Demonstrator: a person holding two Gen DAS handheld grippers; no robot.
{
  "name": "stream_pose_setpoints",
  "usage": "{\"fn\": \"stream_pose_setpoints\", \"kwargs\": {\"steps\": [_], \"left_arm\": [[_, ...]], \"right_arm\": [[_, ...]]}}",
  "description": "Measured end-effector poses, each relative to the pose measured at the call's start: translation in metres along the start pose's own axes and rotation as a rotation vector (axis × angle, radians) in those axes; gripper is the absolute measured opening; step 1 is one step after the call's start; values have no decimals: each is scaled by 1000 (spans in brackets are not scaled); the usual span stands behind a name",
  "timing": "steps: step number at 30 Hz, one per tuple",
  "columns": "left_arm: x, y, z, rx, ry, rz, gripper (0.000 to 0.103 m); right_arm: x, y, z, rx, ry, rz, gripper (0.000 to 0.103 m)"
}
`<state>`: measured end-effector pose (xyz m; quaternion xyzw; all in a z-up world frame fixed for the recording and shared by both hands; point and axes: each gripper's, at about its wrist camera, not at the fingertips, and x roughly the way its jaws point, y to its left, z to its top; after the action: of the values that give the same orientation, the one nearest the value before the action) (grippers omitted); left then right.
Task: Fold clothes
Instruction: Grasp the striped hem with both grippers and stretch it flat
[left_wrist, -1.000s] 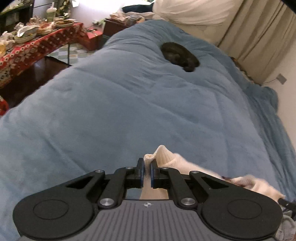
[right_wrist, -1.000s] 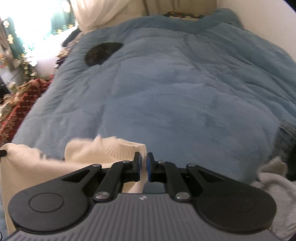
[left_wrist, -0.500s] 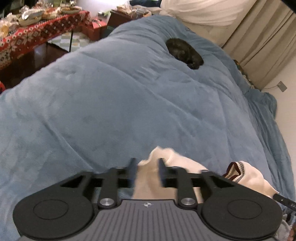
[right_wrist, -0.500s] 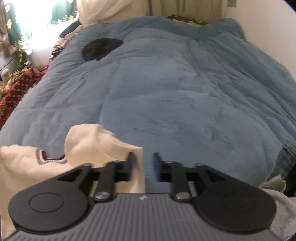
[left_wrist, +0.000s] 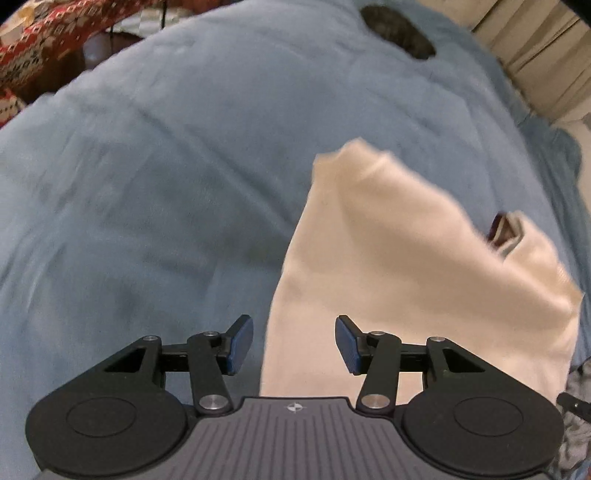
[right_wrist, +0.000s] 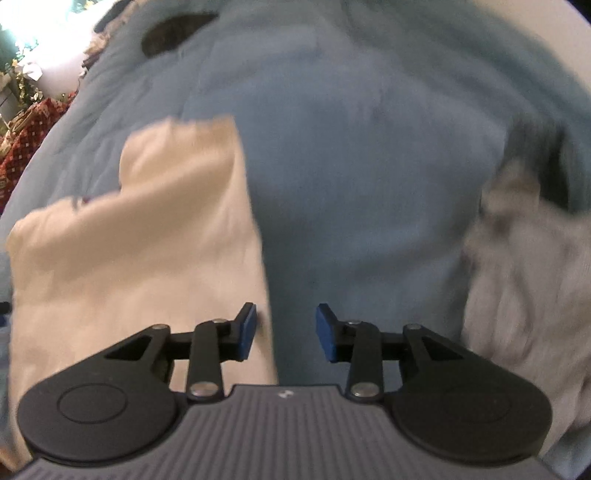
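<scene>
A cream knit sweater (left_wrist: 406, 266) with a dark red collar trim lies on the blue bedspread (left_wrist: 166, 184). My left gripper (left_wrist: 294, 343) hovers over the sweater's left edge, its jaws opening, and the pads press on nothing. In the right wrist view the same sweater (right_wrist: 140, 243) lies at the left. My right gripper (right_wrist: 284, 338) hangs over the sweater's right edge, its jaws opening too; cloth passes under the left pad, which does not pinch it. Both views are blurred by motion.
A grey garment (right_wrist: 528, 266) is heaped at the right of the bed, with dark cloth (right_wrist: 546, 155) behind it. A dark round lump (left_wrist: 399, 31) lies far up the bedspread. A table with a red patterned cloth (left_wrist: 48, 40) stands left of the bed; curtains (left_wrist: 543, 48) hang at the back right.
Both grippers were shut on the sweater's corners a second ago and have let go, with their jaws now apart. Both hands moved down and tipped toward the bed. The sweater now lies spread on the bedspread.
</scene>
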<state>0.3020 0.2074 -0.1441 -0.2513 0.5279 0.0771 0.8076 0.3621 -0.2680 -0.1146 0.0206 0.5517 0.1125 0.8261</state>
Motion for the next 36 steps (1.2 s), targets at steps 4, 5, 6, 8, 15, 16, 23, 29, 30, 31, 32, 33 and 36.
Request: {"fn": "stream_pose_setpoints", "kwargs": {"steps": [4, 5, 6, 8, 15, 16, 23, 29, 30, 31, 32, 33, 36], "left_arm": [[-2, 10, -24, -26, 38, 7, 49], [-3, 13, -29, -27, 51, 11, 49], [-4, 15, -35, -27, 67, 11, 49], [-5, 19, -45, -24, 99, 8, 49], [-15, 23, -84, 9, 216, -6, 49], [-18, 21, -90, 26, 226, -8, 49], [-35, 15, -125, 72, 330, -32, 49], [-38, 19, -146, 47, 382, -47, 48], [-38, 20, -148, 50, 388, -47, 47], [-37, 20, -150, 54, 390, -44, 47], [-37, 21, -151, 53, 389, -41, 46], [-37, 22, -152, 51, 388, -39, 42], [-36, 23, -157, 44, 410, -52, 34]], "right_arm": [[2, 3, -25, -11, 59, 1, 34], [2, 4, -30, -14, 71, 1, 34], [1, 6, -36, -17, 85, 2, 34], [-1, 8, -47, -21, 110, 6, 34], [-10, 13, -89, -30, 199, 6, 34], [-11, 13, -94, -26, 213, 7, 34], [-24, 14, -119, 5, 259, 18, 34], [-33, 11, -126, 13, 270, 26, 33], [-34, 11, -127, 12, 271, 29, 33], [-35, 10, -126, 14, 270, 31, 33], [-37, 10, -126, 15, 270, 34, 33], [-39, 11, -127, 13, 270, 37, 33], [-42, 7, -128, 43, 281, 53, 33]]}}
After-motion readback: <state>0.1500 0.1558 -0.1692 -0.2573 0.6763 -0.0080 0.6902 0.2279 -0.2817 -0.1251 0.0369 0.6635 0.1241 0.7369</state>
